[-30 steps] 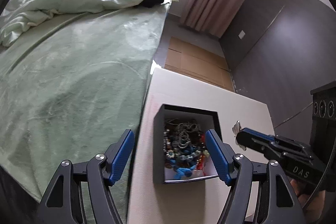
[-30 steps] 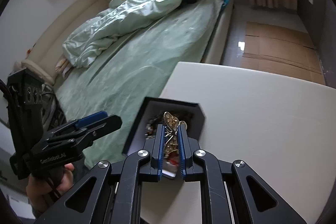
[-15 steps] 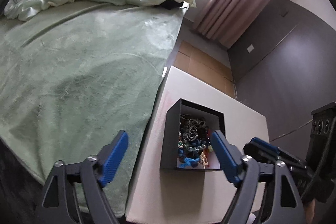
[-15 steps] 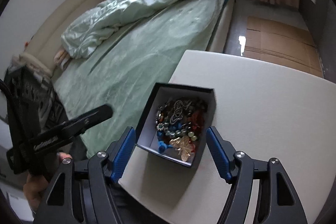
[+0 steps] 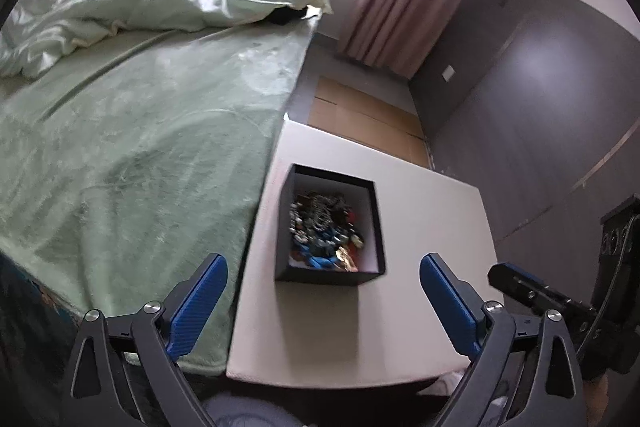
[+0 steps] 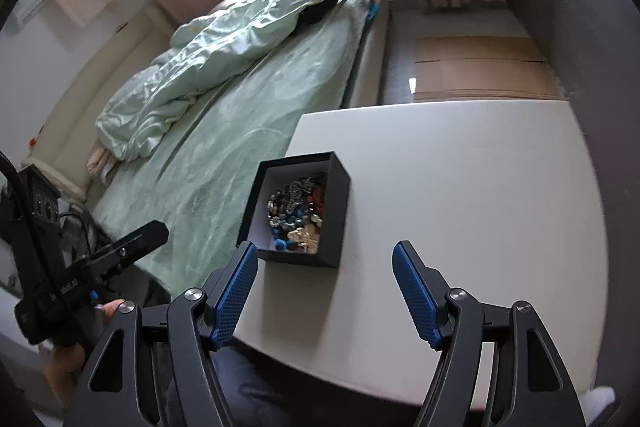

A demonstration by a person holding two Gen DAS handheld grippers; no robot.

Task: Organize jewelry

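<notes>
Both claws are hanging released and empty above the near edge of the white table (image 6: pixel 480 187), the left gripper (image 5: pixel 320 299) and right gripper (image 6: pixel 324 291) well short of the black box (image 6: pixel 340 211). The jewelry (image 6: pixel 298 213) is lying heaped inside it, toward the bed (image 5: pixel 140 147) side. With nothing loose showing on the tabletop, I'd judge the sensible thing is drawing straight back without nudging the box.

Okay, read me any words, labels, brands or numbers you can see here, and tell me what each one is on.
"...obot.AI": white lettering on the side of the left gripper, seen from the right wrist; the start is blurred, so this reading is partial and uncertain.
Right gripper: no legible lettering.
Black jewelry box: no label or print visible.
Nothing else readable.
</notes>
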